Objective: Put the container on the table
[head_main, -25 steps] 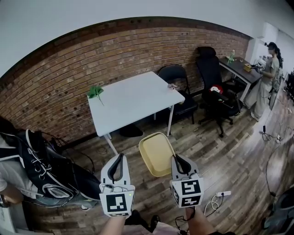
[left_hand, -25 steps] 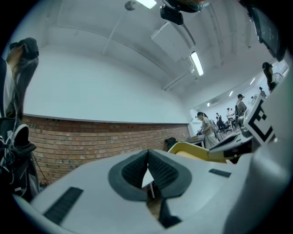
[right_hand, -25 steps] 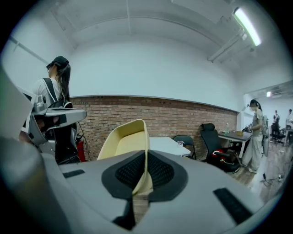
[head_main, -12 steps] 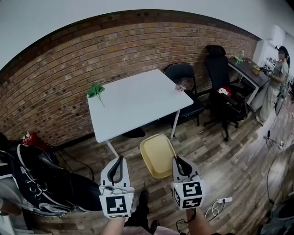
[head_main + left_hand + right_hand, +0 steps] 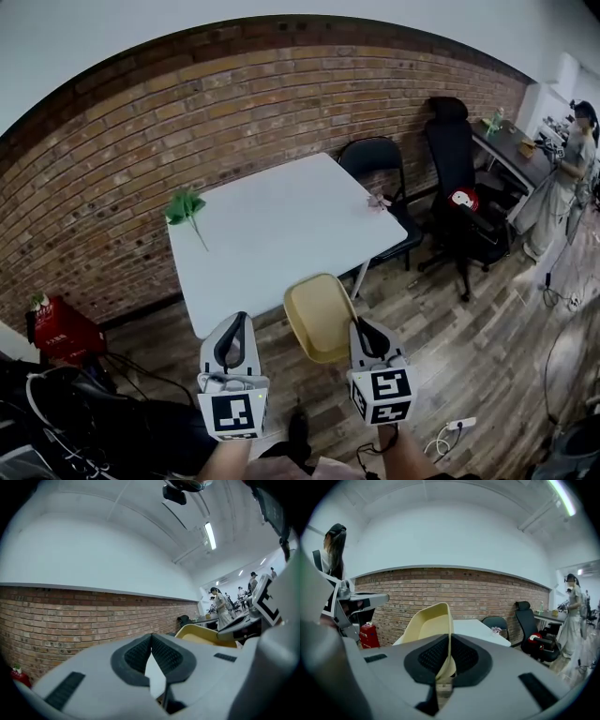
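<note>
A pale yellow container (image 5: pixel 321 316), shallow like a tray, hangs in the air just short of the near edge of the white table (image 5: pixel 272 225). My right gripper (image 5: pixel 362 331) is shut on its right rim; in the right gripper view the container (image 5: pixel 429 623) stands up on edge, its rim pinched between the black pads. My left gripper (image 5: pixel 232 339) is to the container's left, apart from it, jaws together with nothing in them. From the left gripper view the container (image 5: pixel 204 633) shows at the right, past the left gripper (image 5: pixel 151 645).
A green plant sprig (image 5: pixel 185 207) lies on the table's far left, a small pink thing (image 5: pixel 378 201) at its right edge. Two black chairs (image 5: pixel 375 164) (image 5: pixel 461 173) stand to the right. A red box (image 5: pixel 58 330) sits by the brick wall, and a person (image 5: pixel 563 178) stands at a desk, far right.
The view has moved closer to the table, which now looms larger just ahead of the container. The black bag at left has slid down out of view. Both grippers keep their hold and spacing.
</note>
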`<state>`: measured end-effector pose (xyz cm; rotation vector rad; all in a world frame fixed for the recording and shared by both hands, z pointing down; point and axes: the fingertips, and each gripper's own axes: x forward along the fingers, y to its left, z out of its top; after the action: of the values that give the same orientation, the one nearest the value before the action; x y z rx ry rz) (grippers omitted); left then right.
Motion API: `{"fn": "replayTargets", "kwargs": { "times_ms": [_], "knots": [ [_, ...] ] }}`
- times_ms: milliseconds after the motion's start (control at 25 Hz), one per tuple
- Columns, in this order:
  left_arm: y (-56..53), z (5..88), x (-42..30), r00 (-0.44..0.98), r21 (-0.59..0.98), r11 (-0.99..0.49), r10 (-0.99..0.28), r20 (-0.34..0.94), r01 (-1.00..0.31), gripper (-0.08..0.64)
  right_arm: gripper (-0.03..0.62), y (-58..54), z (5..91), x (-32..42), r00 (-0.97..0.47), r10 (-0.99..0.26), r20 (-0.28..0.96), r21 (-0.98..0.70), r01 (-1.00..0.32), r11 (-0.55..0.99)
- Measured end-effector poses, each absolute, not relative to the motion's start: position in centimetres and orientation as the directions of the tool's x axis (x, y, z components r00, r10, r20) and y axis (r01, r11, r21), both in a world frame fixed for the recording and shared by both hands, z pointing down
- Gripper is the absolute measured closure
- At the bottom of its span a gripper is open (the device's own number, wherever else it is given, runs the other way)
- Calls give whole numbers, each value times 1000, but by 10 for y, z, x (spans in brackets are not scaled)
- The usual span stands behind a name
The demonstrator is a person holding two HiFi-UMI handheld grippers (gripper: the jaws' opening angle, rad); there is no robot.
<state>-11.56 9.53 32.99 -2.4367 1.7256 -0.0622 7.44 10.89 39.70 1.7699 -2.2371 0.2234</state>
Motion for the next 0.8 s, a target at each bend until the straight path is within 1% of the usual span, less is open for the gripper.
{"fn": "replayTargets", "kwargs": {
  "times_ms": [280,560,800],
  "knots": [
    [30,320,-120,360,-162,-346,-931,-64,-924,549,575,46,381,67,-193,-940,282,60,-974,218],
    [-7,324,-110,379,-161,-365,-923,-62,-917,549,575,11,375,80,-165,-950,266,63,-980,188],
    [-39,337,-95,392,-160,-381,-918,-48,-911,549,575,-22,384,94,-151,-949,277,57,-983,173]
  ]
}}
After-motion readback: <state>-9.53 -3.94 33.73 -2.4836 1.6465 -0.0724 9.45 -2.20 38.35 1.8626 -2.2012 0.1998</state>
